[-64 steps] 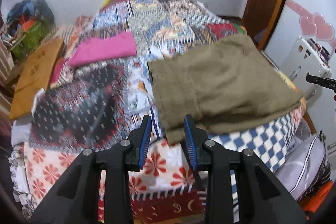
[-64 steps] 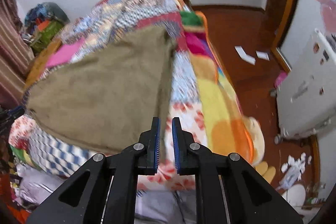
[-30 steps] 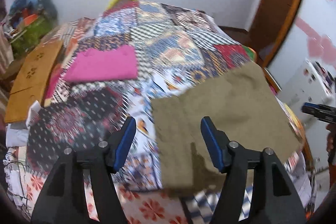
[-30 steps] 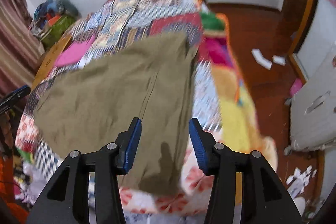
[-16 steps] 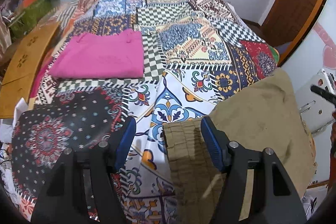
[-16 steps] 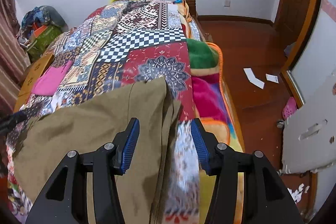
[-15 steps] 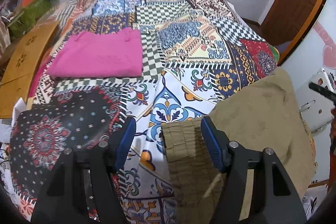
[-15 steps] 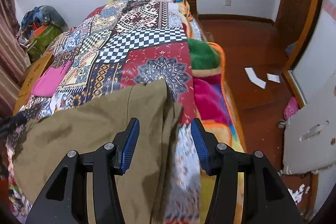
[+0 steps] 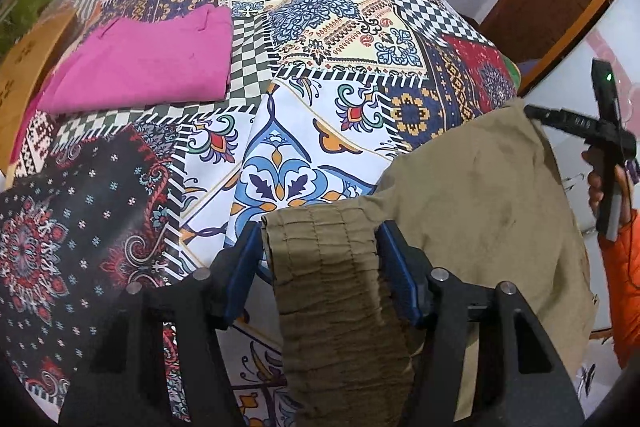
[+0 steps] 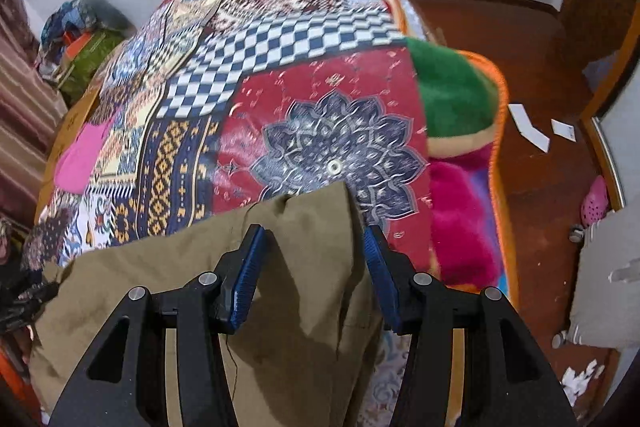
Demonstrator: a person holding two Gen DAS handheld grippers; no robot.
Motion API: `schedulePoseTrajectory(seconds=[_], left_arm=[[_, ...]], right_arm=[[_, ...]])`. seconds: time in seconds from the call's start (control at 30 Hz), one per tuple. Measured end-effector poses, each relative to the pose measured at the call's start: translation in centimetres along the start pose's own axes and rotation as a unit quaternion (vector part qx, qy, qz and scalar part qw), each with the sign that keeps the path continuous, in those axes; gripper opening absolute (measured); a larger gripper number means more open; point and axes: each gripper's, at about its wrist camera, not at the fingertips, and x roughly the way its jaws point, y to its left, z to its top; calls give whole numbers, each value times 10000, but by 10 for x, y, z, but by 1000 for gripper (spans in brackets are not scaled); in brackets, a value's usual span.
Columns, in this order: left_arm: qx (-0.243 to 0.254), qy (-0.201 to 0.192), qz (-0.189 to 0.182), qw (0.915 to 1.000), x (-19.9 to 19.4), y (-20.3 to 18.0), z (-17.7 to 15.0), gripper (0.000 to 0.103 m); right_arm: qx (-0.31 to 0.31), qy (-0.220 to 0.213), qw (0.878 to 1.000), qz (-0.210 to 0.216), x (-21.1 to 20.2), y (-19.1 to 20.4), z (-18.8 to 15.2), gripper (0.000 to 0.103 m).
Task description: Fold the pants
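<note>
Olive-brown pants (image 9: 480,203) lie folded on the near edge of a patchwork bedspread (image 9: 320,39). My left gripper (image 9: 318,269) is open, its jaws on either side of the pants' ribbed waistband (image 9: 328,267). My right gripper (image 10: 310,269) is open, its jaws on either side of the pants' far corner (image 10: 316,227). The right gripper also shows in the left wrist view (image 9: 580,127), at the pants' right corner.
A folded pink garment (image 9: 144,63) lies on the bed's far left. A wooden board (image 9: 24,67) leans at the left edge. A green and pink blanket (image 10: 456,131) hangs off the bed's right side above a wooden floor (image 10: 532,39) with paper scraps.
Both grippers opened from nearly shut and moved forward over the bed. The pants' waistband and far corner now sit between their open jaws.
</note>
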Motion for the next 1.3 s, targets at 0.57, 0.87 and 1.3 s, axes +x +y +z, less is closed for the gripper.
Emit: schedulePoseTrajectory(seconds=[0.57,0.87,1.3], left_arm=[[-184,-538,108,9983,-13,-3,-5,46],[16,-560,233,9982,-8,-12,-2,46],[85,-511,351,9980,-11,-12,-2,47]], right_arm=[[-256,-817,9955,-415,-18,17,-7,7],[-330,-894,9912,-913,-23,6,-4,10],[-247,-966,9789,-1781,-61,-28,-6,13]])
